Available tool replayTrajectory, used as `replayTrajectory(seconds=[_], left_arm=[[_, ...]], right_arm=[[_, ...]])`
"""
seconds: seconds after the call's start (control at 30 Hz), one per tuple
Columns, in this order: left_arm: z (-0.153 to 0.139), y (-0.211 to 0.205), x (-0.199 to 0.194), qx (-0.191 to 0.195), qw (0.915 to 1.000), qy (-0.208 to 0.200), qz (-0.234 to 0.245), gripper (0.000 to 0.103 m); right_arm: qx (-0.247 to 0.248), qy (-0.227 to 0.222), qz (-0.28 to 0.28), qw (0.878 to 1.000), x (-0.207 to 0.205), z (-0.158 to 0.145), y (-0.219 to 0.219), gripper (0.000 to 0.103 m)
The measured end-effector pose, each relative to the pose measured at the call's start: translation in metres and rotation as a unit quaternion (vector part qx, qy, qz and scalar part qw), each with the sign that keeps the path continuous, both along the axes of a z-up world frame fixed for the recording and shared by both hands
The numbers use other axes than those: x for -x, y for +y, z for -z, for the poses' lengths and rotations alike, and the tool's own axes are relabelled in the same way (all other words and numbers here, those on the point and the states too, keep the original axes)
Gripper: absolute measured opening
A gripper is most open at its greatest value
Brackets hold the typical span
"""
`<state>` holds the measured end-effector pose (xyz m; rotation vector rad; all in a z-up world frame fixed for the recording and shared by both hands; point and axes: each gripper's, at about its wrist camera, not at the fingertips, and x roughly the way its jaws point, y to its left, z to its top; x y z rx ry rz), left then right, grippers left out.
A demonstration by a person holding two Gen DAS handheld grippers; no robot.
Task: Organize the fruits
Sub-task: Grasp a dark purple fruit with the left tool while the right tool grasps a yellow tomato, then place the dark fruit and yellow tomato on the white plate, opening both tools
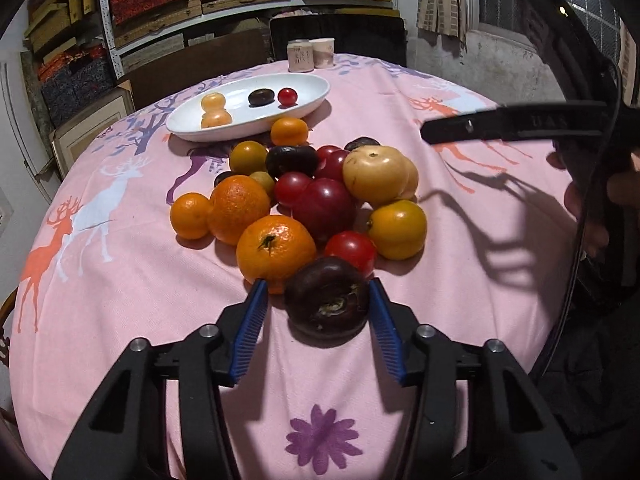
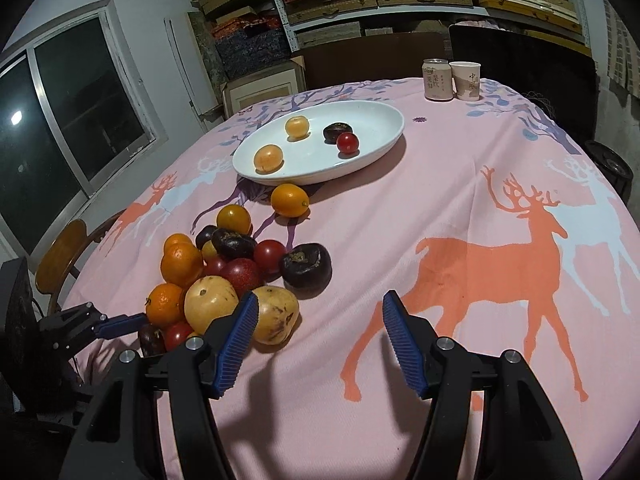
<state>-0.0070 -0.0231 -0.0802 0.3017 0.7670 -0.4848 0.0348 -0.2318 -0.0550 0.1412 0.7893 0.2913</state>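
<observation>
A pile of fruit point(image 1: 312, 200) lies on the pink tablecloth: oranges, red tomatoes, yellow fruits and dark purple ones. My left gripper point(image 1: 318, 296) is open around a dark purple fruit point(image 1: 327, 300) at the pile's near edge; its right finger touches the fruit, the left finger stands a little apart. A white oval plate point(image 1: 248, 106) behind the pile holds two pale orange fruits, a dark fruit and a red tomato. My right gripper point(image 2: 318, 316) is open and empty over the cloth, right of a yellow fruit point(image 2: 276, 314). The plate point(image 2: 320, 144) and pile point(image 2: 224, 276) show there too.
A can point(image 2: 437, 79) and a paper cup point(image 2: 465, 80) stand at the table's far edge. A lone orange point(image 2: 290, 200) lies just in front of the plate. A wooden chair point(image 2: 64, 254) stands at the left. Shelves with boxes fill the back wall.
</observation>
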Motion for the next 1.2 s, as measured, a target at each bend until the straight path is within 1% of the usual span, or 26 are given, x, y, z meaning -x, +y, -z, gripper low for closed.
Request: replayTrajectory(seconds=[0.07,0.13,0.23,0.3,0.37,0.5,0.57,0.6,0.67,0.77,0.87,0.97,1.07,1.2], left_arm=[[-0.002,0.003,0.002,0.011,0.9999,0.007,0.005,0.041],[-0.005,0.005,0.005,0.015,0.9998,0.005,0.007,0.041],[-0.015,0.012,0.009,0.034,0.9994,0.0,0.007,0.041],[-0.021,0.016,0.009,0.034,0.9994,-0.007,-0.003,0.041],[-0.024,0.021,0.009,0.037,0.9992,-0.009,-0.01,0.041],[-0.021,0.025,0.008,0.041,0.999,0.002,-0.014,0.041],[-0.019,0.024,0.008,0.04,0.9991,0.007,-0.012,0.041],[-0.017,0.024,0.008,0.04,0.9991,0.009,-0.011,0.041],[-0.016,0.026,0.008,0.041,0.9991,0.01,-0.012,0.041],[-0.017,0.029,0.007,0.043,0.9989,0.01,-0.016,0.041],[-0.017,0.03,0.006,0.046,0.9987,0.01,-0.018,0.041],[-0.02,0.03,0.006,0.05,0.9986,0.008,-0.018,0.041],[-0.027,0.034,0.003,0.054,0.9983,0.003,-0.022,0.041],[-0.043,0.037,-0.012,0.058,0.9978,-0.008,-0.029,0.041]], right_arm=[[0.005,0.005,-0.02,1.0,0.004,0.003,0.006,0.065],[0.006,0.008,-0.058,0.998,0.01,0.005,0.016,0.065],[0.012,0.006,-0.119,0.993,0.019,0.006,0.038,0.065],[0.018,0.007,-0.146,0.989,0.023,0.007,0.051,0.065],[0.026,0.008,-0.161,0.987,0.024,0.009,0.061,0.065],[0.029,0.018,-0.165,0.986,0.02,0.016,0.071,0.064],[0.029,0.025,-0.167,0.985,0.017,0.02,0.075,0.06],[0.031,0.03,-0.167,0.985,0.015,0.024,0.078,0.051],[0.027,0.033,-0.161,0.986,0.013,0.027,0.077,0.039],[0.01,0.039,-0.16,0.986,0.012,0.028,0.071,0.038],[0.01,0.03,-0.16,0.987,0.016,0.025,0.069,0.038],[-0.001,0.018,-0.159,0.987,0.02,0.016,0.061,0.038],[-0.034,-0.009,-0.143,0.989,0.021,-0.004,0.041,0.038],[-0.056,-0.051,-0.095,0.993,0.008,-0.035,0.01,0.038]])
